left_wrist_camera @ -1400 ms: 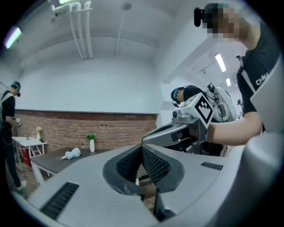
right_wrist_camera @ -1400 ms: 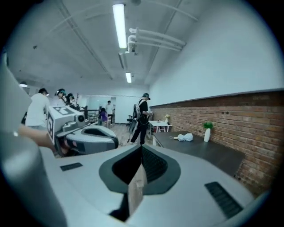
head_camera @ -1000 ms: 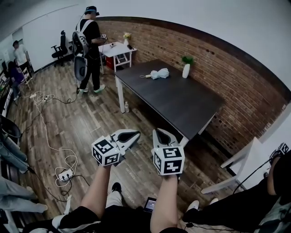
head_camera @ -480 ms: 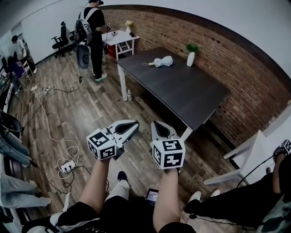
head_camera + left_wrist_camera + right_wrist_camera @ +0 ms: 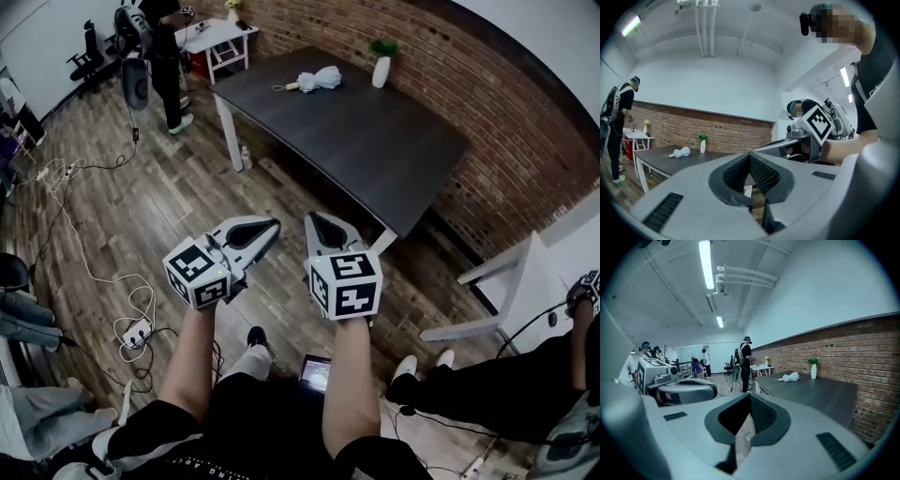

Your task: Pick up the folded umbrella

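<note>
The folded white umbrella (image 5: 317,80) lies at the far end of the dark table (image 5: 375,159), beside a white vase with a green plant (image 5: 381,67). Both grippers hang over the wood floor well short of the table, side by side and pointing towards it. My left gripper (image 5: 267,225) is shut with nothing between its jaws. My right gripper (image 5: 314,220) also has its tips together and holds nothing. The left gripper view has the umbrella (image 5: 682,151) small at the left, beyond the left gripper (image 5: 750,153). The right gripper view shows the umbrella (image 5: 790,377) far ahead of the right gripper (image 5: 750,394).
A person with a backpack (image 5: 155,37) stands by a small white table (image 5: 214,37) past the dark table's far end. Cables and a power strip (image 5: 136,330) lie on the floor at left. A white chair (image 5: 497,281) and a seated person (image 5: 487,403) are at right.
Both grippers and the view have moved towards the dark table, which now sits nearer and larger. The standing person has slid to the picture's top edge. The jaws stay shut.
</note>
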`<state>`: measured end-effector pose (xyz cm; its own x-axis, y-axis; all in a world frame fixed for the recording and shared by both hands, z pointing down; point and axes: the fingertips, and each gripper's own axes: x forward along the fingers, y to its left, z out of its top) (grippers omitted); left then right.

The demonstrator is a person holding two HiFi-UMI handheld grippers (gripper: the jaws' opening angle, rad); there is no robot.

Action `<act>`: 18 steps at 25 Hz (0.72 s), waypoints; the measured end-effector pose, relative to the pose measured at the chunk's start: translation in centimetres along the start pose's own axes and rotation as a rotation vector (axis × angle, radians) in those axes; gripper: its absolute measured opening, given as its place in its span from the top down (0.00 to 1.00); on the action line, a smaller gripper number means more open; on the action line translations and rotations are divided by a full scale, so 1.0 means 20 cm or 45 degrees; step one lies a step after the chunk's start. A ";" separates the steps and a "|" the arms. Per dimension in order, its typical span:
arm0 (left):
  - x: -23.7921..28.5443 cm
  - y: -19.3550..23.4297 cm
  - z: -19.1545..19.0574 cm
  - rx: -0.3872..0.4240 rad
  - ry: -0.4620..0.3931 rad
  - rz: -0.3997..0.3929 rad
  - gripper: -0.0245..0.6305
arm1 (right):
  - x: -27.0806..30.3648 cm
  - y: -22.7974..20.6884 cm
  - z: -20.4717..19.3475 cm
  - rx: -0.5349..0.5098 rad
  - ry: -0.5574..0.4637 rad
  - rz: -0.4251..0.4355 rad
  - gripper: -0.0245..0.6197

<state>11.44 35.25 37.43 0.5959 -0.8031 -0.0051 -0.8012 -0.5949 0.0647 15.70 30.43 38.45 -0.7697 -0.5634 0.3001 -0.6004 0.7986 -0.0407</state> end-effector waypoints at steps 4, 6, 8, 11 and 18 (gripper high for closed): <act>0.02 0.22 0.02 -0.010 -0.007 -0.023 0.96 | 0.19 -0.02 0.06 -0.007 0.015 -0.029 0.95; 0.03 0.33 0.05 -0.011 -0.016 -0.038 0.96 | 0.28 -0.03 0.10 -0.012 0.021 -0.044 0.95; 0.04 0.42 0.08 -0.010 -0.024 -0.058 0.96 | 0.35 -0.03 0.14 -0.017 0.019 -0.060 0.95; 0.05 0.53 0.12 -0.009 -0.028 -0.086 0.96 | 0.45 -0.05 0.21 -0.003 -0.005 -0.090 0.95; 0.08 0.74 0.13 -0.008 -0.005 -0.144 0.96 | 0.64 -0.05 0.29 0.011 -0.008 -0.130 0.95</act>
<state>0.33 25.11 35.78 0.6822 -0.7310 -0.0168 -0.7285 -0.6815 0.0694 5.10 21.17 36.81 -0.7059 -0.6431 0.2970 -0.6777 0.7351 -0.0188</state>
